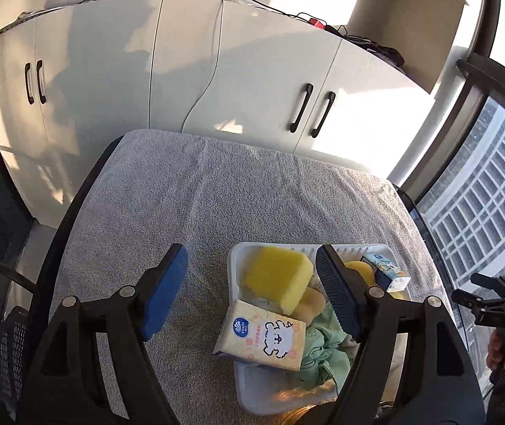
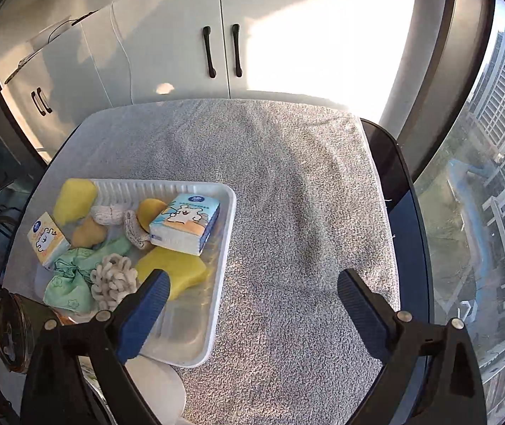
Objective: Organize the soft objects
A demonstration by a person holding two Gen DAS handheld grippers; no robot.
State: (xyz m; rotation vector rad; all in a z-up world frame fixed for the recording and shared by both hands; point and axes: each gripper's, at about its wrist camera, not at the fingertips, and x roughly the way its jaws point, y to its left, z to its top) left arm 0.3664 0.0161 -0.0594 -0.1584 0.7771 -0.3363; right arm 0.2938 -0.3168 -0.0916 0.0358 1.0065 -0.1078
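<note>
Left wrist view: showed the left gripper [image 1: 250, 253] with jaws spread wide and nothing pinched. Hung above the near-left part of the white tray [image 1: 263, 396], which lay mostly between the jaws and past the right one. Held a yellow sponge [image 1: 280, 279] just ahead of the tips, a yellow tissue pack [image 1: 263, 340] between the jaws nearer the wrist and propped on the tray's left rim, a green cloth pouch [image 1: 323, 350] against the inner side of the right jaw, and a blue tissue pack [image 1: 387, 272] beyond that jaw.

Right wrist view: showed the right gripper [image 2: 254, 276] equally spread and empty, over bare grey towel [image 2: 305, 177]. Put the tray off to the left jaw's side, that jaw overlapping its near corner. Added a rope knot [image 2: 114, 279], some knitted rolls [image 2: 110, 214] and a second sponge [image 2: 174, 269] just outside the left jaw tip.

Judged the gathering all but done: every soft item in sight sat within the tray, and none lay loose on the towel. Looked heaped rather than sorted, though, with the blue pack tilted on top of other pieces and the yellow pack overhanging the rim. Left, at most, seating that pack fully inside and tidying the pile. Could not tell whether more items waited outside both views.
</note>
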